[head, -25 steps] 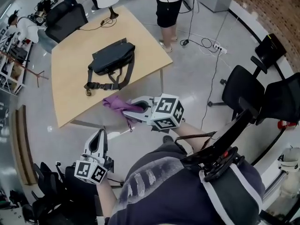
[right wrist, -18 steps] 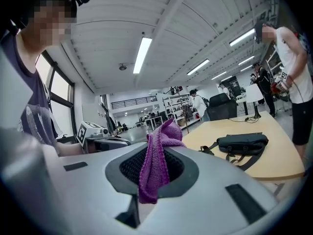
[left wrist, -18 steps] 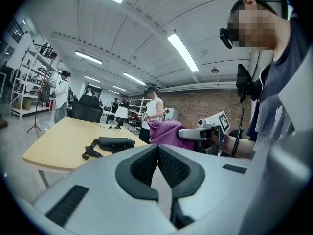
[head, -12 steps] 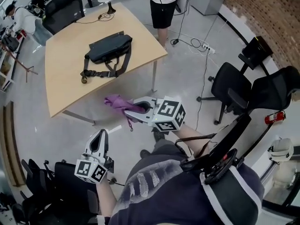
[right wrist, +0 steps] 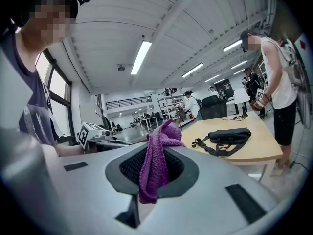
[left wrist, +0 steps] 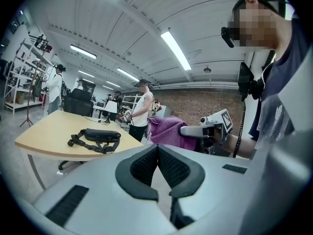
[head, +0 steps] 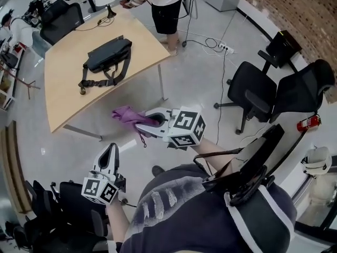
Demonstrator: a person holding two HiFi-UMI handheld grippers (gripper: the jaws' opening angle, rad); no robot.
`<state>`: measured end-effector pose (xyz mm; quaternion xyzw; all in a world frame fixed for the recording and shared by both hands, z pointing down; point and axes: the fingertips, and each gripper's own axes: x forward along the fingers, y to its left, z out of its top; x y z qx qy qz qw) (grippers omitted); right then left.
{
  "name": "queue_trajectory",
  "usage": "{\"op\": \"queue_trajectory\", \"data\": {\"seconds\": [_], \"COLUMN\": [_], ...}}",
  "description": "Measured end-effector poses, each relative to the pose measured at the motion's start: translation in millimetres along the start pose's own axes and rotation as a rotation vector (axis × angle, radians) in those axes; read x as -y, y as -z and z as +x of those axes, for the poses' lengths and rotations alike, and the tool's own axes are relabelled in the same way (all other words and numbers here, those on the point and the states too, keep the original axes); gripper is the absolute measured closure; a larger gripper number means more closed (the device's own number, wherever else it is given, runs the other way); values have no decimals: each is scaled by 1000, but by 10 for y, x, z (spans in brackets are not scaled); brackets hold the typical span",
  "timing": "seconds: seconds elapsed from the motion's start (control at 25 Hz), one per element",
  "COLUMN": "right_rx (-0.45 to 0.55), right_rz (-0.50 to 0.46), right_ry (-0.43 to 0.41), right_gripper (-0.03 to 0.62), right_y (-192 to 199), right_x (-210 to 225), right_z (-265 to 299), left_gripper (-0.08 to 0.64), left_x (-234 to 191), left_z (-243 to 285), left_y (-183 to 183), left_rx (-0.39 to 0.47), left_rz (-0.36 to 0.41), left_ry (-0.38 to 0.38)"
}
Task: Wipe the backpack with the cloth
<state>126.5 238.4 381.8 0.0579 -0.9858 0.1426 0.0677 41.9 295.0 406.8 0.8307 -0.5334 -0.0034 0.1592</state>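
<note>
The right gripper [head: 150,122] is clamped on a purple knitted cloth [head: 125,114]. In the right gripper view the dark ribbed pads pinch a fold of the cloth [right wrist: 157,153], w/ a bunch sticking up past the tips and a tail hanging down in front. In the head view the cloth hangs in the air over the grey floor, just off the near edge of the light wooden table with a curved edge [head: 63,96], touching nothing but the jaws. The black flat backpack with webbing straps [head: 108,54] lies flat on the far half of that table, straps trailing toward the near-left side. It's well apart from the cloth, no contact btwn them. From the right gripper view the backpack [right wrist: 229,136] sits beyond and to the right of the cloth, on the tabletop. The left gripper [head: 111,153] is held lower and closer to the body, at the left, pointing fwd. In the left gripper view its pads are pressed together at the tips w/ nothing btwn them, and the backpack [left wrist: 100,135] shows on the table off to the left. A person in a white top and black shorts [head: 163,4] stands at the table's far corner. Two black office chairs [head: 253,88] stand on the floor right of the table, w/ a red fire extinguisher [head: 308,123] farther right and a white power strip [head: 225,48] w/ cables on the floor beyond.
</note>
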Motion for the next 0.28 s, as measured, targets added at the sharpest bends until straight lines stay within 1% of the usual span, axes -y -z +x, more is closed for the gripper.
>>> {"op": "queue_trajectory", "data": {"seconds": [0.28], "right_rx": [10], "right_rz": [39], "right_ry": [3], "right_gripper": [561], "right_y": [211], "right_x": [196], "right_z": [-1127], "left_gripper": [551], "left_x": [1108], "left_z": [554], "left_y": [203], "left_rx": [-8], "left_rz": [12], "left_ry": [22]}}
